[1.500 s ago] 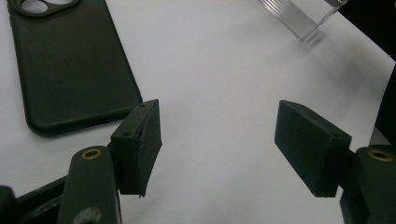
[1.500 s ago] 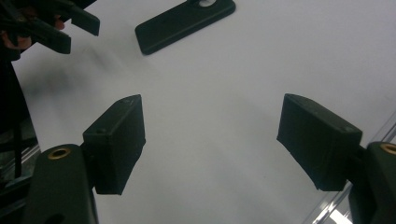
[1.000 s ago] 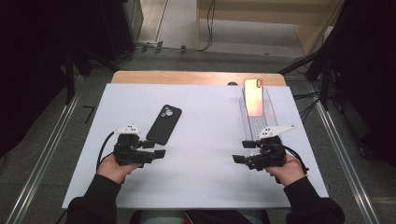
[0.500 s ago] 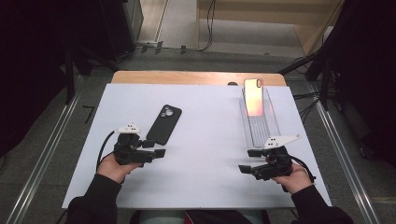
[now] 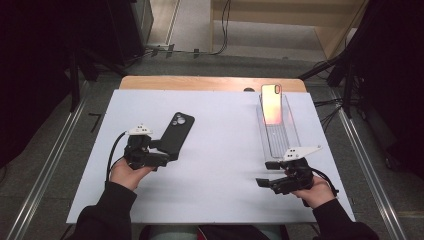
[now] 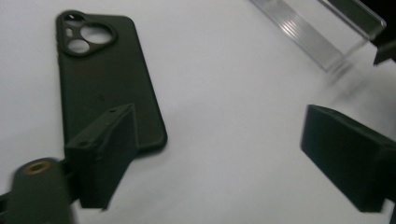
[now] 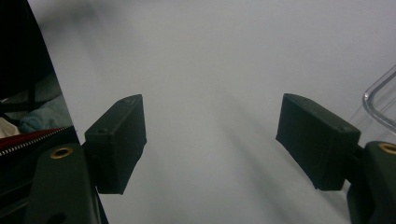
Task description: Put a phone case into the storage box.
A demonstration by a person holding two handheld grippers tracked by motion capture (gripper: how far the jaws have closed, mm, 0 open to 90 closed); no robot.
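Observation:
A black phone case (image 5: pixel 176 132) lies back up on the white table, its camera cutout at the far end. My left gripper (image 5: pixel 166 154) stands open just at the case's near end; in the left gripper view the case (image 6: pixel 102 84) lies partly behind the left jaw, and nothing sits between the jaws of that gripper (image 6: pixel 224 154). A phone (image 5: pixel 271 103) with an orange-pink glare stands upright at the far end of a clear plastic holder (image 5: pixel 280 135). My right gripper (image 5: pixel 266 173) is open near that holder's near end, and its jaws (image 7: pixel 217 140) hold nothing over the bare table.
The white table top (image 5: pixel 225 150) spans the middle between both hands. A wooden strip (image 5: pixel 200 82) runs along its far edge. The holder's clear rim (image 7: pixel 380 100) sits at the right of the right gripper view, and its end (image 6: pixel 322 37) appears in the left gripper view.
My right gripper has drawn back toward the near table edge, away from the clear holder. The left gripper and the phone case have barely moved.

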